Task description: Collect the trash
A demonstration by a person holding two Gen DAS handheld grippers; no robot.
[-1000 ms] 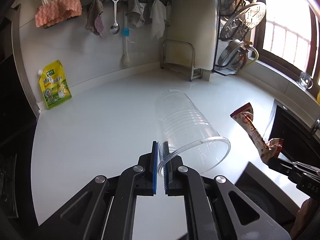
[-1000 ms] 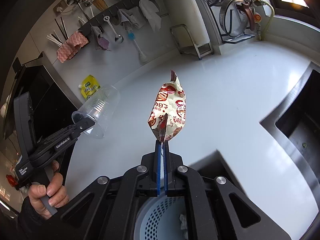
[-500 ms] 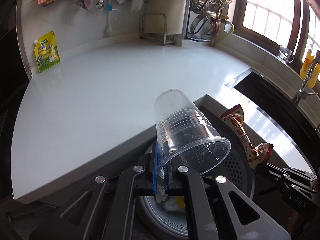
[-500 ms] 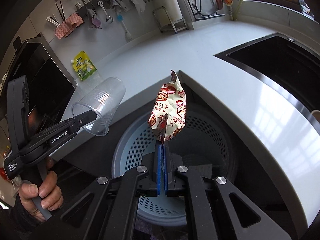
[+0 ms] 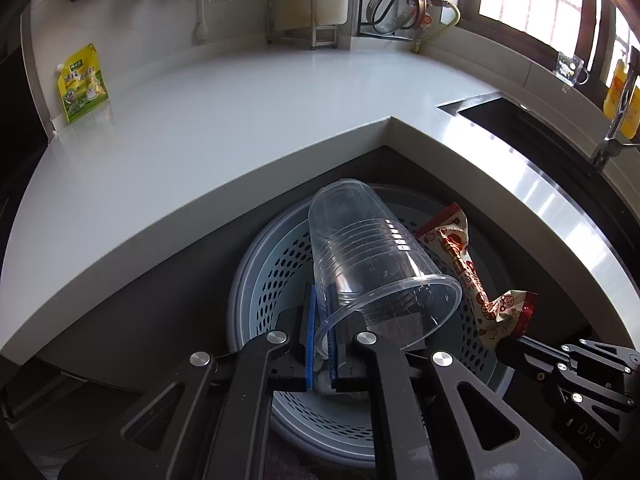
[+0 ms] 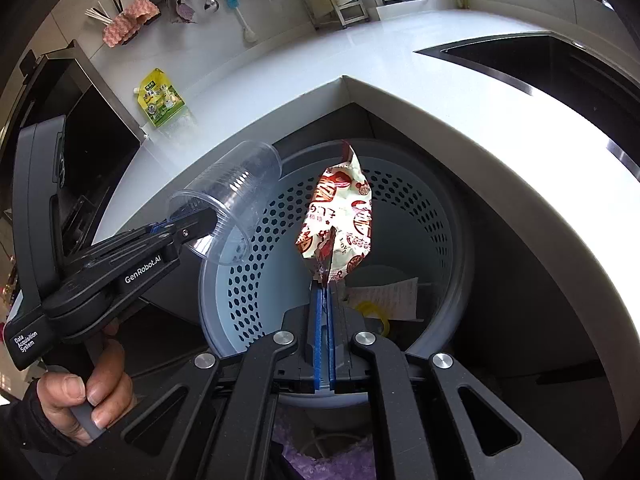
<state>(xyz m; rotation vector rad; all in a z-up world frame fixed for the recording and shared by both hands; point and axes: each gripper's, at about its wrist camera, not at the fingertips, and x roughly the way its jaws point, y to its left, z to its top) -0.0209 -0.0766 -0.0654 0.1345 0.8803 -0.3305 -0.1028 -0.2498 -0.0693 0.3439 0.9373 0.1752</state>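
Hovering over the perforated bin, both tongs are loaded: the left gripper clamps the rim of one clear plastic cup, the right gripper pinches one snack wrapper by its end. Drop stage, I'd say (paper scraps already lie inside the bin). Next move calls for simply letting both grips go above the bin's mouth.

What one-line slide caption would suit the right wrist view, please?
Right gripper holds snack wrapper over perforated bin; left gripper holds clear cup.
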